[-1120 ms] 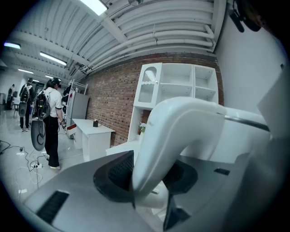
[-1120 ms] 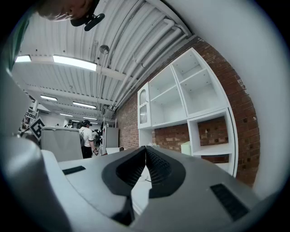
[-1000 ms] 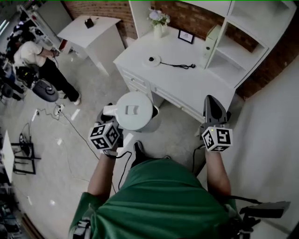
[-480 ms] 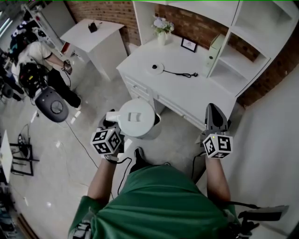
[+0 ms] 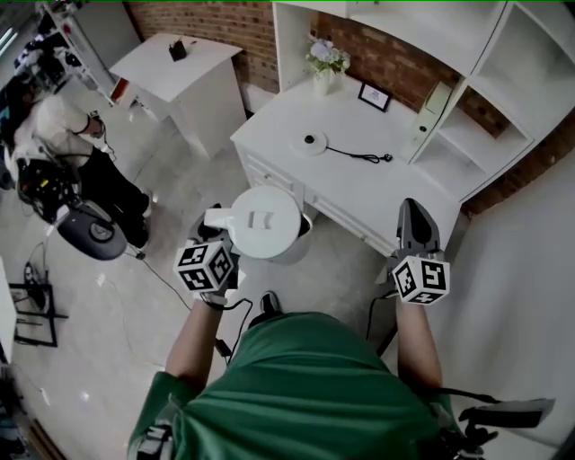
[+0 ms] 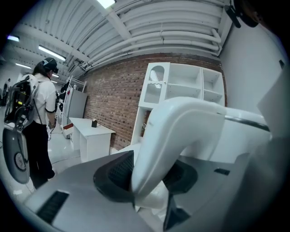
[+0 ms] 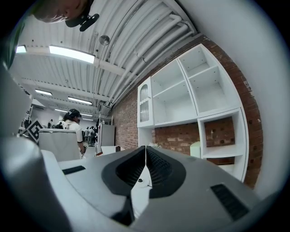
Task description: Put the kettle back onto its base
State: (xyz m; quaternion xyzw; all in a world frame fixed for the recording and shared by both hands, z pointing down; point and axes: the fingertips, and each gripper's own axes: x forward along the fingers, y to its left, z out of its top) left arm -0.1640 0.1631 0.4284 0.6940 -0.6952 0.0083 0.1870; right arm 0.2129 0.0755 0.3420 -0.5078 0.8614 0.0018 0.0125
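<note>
Kettle, white and round with its lid shut, is held in the air over the floor, just off the front edge of the desk and well apart from its base. What is inside cannot be seen. Its curved handle is clamped between the jaws of the left gripper, which are kept partly apart by the handle's thickness. The right gripper is held level near the desk's front right corner, with its jaws closed together and nothing between them.

The base, a flat white disc with a dark centre, is set on the desk top towards the left end, about midway between the front and back edges. A black cord is laid from it towards the right. A vase with pale flowers in it is placed at the back left corner, and a small framed picture is stood at the back edge; its print is too small to be read. A pale green box is stood upright against the white shelf unit on the desk's right end.

A red brick wall is seen behind. A second white table with a small dark thing on it is placed to the left, and a person in a white top is seen on the grey floor beyond it.
</note>
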